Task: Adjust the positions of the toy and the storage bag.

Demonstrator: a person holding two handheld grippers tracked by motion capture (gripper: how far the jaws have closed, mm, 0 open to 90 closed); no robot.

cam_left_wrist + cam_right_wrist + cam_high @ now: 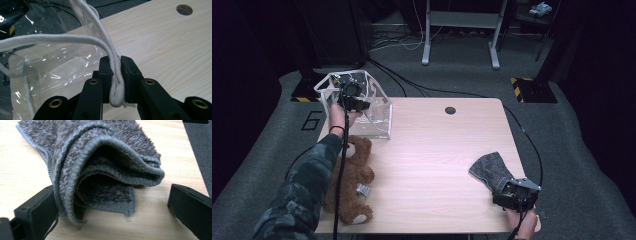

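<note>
The left gripper [115,82] clamps the white cord handle [110,53] of the clear plastic bag [369,107] at the worktop's [437,160] far left corner. The right gripper [112,202] gapes around a folded grey cloth [105,162] near the right edge.

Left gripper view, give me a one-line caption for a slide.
Left gripper pinching the white cord handle of a clear plastic bag on a wooden table.

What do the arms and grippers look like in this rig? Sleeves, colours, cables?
Left gripper: black body, two blocky black jaws with brass-coloured pivot rivets in its own view, black cable trailing down along the camouflage-patterned sleeve, dark band at the wrist. Right gripper: black, grey three-cornered plate on top, black cable.
</note>
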